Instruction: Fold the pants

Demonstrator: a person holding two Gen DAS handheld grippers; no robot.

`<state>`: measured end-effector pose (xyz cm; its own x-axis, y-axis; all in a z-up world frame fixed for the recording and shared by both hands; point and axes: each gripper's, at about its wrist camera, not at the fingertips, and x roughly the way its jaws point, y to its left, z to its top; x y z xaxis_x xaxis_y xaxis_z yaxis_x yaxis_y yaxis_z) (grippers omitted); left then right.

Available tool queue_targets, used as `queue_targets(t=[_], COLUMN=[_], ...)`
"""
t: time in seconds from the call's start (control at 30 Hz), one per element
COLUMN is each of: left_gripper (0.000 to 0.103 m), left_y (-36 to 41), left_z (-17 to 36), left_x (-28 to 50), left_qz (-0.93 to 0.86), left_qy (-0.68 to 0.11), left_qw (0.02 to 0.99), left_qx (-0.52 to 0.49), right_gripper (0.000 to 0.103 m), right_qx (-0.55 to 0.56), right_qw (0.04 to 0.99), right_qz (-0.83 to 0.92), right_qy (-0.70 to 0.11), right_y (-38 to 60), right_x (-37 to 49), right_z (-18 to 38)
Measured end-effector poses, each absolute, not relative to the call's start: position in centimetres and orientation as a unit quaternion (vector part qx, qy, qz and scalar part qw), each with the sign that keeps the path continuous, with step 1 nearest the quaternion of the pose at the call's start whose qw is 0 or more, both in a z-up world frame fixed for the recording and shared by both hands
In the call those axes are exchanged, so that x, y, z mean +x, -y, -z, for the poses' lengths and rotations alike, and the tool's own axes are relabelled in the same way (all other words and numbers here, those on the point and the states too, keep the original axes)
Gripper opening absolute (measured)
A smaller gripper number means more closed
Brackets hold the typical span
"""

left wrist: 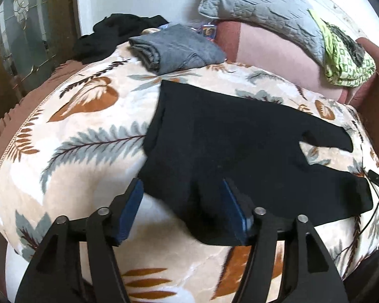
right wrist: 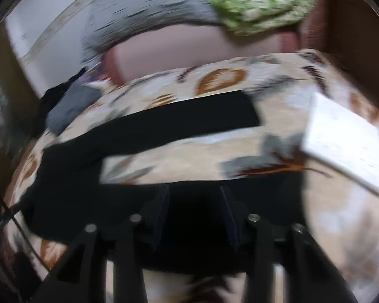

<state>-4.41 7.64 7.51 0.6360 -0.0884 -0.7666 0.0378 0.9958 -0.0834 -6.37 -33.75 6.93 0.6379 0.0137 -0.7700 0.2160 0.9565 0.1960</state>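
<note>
Where left view lacks it, white booklet [right wrist: 346,146] beside black pants [right wrist: 149,128]

View smeared by motion blur. Right claw [right wrist: 194,214] at bottom centre, its two fingers [right wrist: 161,209] standing apart over black cloth, not pressing it. Black pants [right wrist: 70,176] lie on a leaf-patterned blanket [right wrist: 189,151], one leg [right wrist: 179,118] stretching toward the right. White sheet of paper [right wrist: 346,144] on the blanket at right. Behind: pink pillow [right wrist: 189,50], grey quilted pillow [right wrist: 144,17], green patterned cloth [right wrist: 260,5]. Grey folded garment [right wrist: 68,111] at left.
</note>
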Motion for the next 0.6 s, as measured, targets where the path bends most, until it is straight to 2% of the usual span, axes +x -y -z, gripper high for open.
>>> queue_targets(t=[0.07, 0.2, 0.3, 0.6], left_gripper=[0.067, 0.067, 0.072, 0.072], left_y=[-7.0, -5.7, -5.0, -5.7], left_z=[-7.2, -6.3, -5.5, -5.9], left_x=[-4.2, -3.8, -3.7, -3.7], left_qz=[0.042, 0.051, 0.051, 0.037], left_qy=[-0.426, -0.431, -0.428, -0.422], left_qw=[0.903, 0.9, 0.902, 0.906], left_qx=[-0.03, -0.034, -0.03, -0.025], right_gripper=[0.05, 0.05, 0.05, 0.05], right_qx=[0.124, 0.111, 0.101, 0.097], right_qw=[0.894, 0.887, 0.881, 0.873], right_qz=[0.034, 0.005, -0.01, -0.024], right_qy=[-0.43, -0.449, -0.461, -0.478], right_y=[31.8, 29.2, 27.7, 26.4], right_x=[-5.8, -5.1, -4.9, -4.0], right_z=[-6.4, -4.9, -3.8, -2.3])
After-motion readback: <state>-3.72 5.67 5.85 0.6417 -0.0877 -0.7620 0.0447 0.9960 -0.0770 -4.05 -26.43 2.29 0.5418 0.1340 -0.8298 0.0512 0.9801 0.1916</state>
